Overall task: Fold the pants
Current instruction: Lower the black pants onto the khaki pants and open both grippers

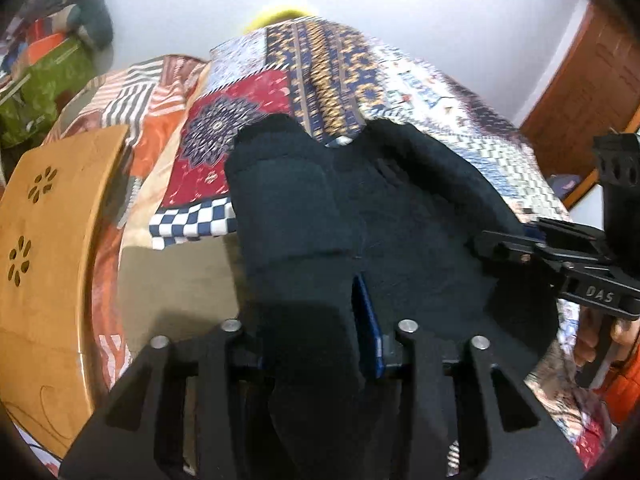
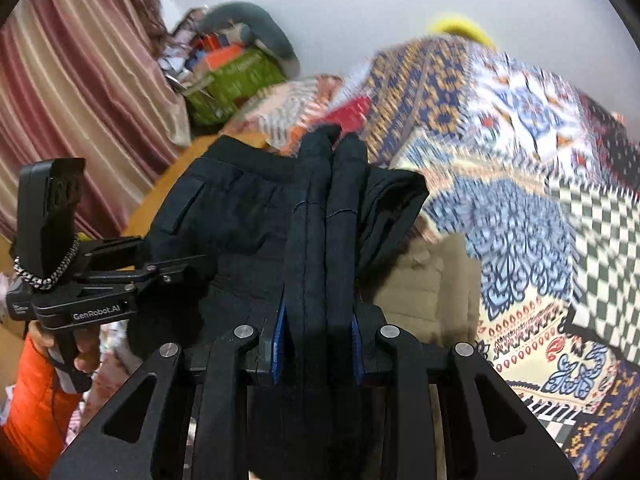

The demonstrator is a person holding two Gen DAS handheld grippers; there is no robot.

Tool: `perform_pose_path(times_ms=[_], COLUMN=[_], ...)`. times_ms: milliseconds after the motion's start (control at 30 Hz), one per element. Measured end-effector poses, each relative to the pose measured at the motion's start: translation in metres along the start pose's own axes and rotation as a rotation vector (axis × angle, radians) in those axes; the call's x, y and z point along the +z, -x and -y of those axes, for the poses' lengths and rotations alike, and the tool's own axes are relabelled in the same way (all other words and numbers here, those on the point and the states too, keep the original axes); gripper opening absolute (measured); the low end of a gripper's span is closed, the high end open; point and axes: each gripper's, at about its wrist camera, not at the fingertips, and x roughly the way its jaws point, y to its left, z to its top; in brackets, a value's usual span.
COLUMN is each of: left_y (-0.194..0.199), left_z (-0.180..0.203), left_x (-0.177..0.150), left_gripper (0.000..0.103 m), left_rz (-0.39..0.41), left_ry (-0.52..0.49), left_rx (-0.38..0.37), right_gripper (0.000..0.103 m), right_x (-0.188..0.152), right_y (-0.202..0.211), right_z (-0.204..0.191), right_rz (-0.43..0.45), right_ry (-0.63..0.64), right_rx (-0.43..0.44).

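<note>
Pants (image 2: 248, 216), one dark pair, two tools gripping: left tool (image 1: 320, 344), right tool (image 2: 320, 344).

In the right wrist view the patterned bedspread (image 2: 520, 160) at upper right is smeared by motion blur. Dark pants (image 1: 360, 208) bury the left tool's (image 1: 320, 320) left finger at lower centre; its pads' contact cannot be judged. The wooden table (image 1: 44, 280) is cut off at left.
</note>
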Motion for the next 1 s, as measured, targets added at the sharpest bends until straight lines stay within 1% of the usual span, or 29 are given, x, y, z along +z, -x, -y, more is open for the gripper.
perform_pose_path(times_ms=[67,100,167,233,333,400,500,600,667,700,867,1000], left_y=[-0.003,-0.002,0.003,0.009,0.024,0.038,0.067,0.102,0.13,0.14,0.213,0.276], left_z=[-0.006,-0.009,-0.012,-0.011,-0.01,-0.008,-0.003,0.008,0.02,0.024,0.057,0.092], left_x=[-0.001,-0.001,-0.003,-0.004,-0.006,-0.008,-0.012,-0.017,-0.019,-0.02,-0.029,-0.046], left_gripper=[0.043,0.044,0.046,0.047,0.047,0.047,0.047,0.047,0.047,0.047,0.047,0.047], left_rz=[-0.001,0.001,0.001,0.001,0.015,0.027,0.063,0.122,0.17,0.188,0.321,0.445], left_ry=[0.041,0.061,0.089,0.097,0.074,0.07,0.059,0.046,0.046,0.047,0.024,-0.011], left_rx=[-0.02,-0.026,-0.02,0.01,0.077,0.096,0.107,0.112,0.111,0.11,0.12,0.144], right_gripper=[0.029,0.029,0.03,0.033,0.035,0.04,0.041,0.041,0.041,0.041,0.041,0.041], right_x=[-0.003,-0.004,-0.005,-0.007,-0.01,-0.013,-0.014,-0.015,-0.015,-0.016,-0.017,-0.028], right_y=[-0.004,-0.002,0.003,0.01,0.022,0.031,0.051,0.079,0.097,0.113,0.165,0.212], right_z=[0.007,0.011,0.013,0.008,0.002,0.0,-0.009,-0.023,-0.033,-0.041,-0.071,-0.101], right_rz=[-0.008,-0.007,-0.007,-0.011,-0.009,0.001,0.028,0.072,0.111,0.139,0.248,0.344], right_ry=[-0.024,-0.041,-0.051,-0.027,0.012,0.033,0.062,0.098,0.117,0.127,0.152,0.184], right_rx=[-0.006,0.007,0.013,-0.009,-0.044,-0.059,-0.087,-0.103,-0.099,-0.098,-0.076,-0.057])
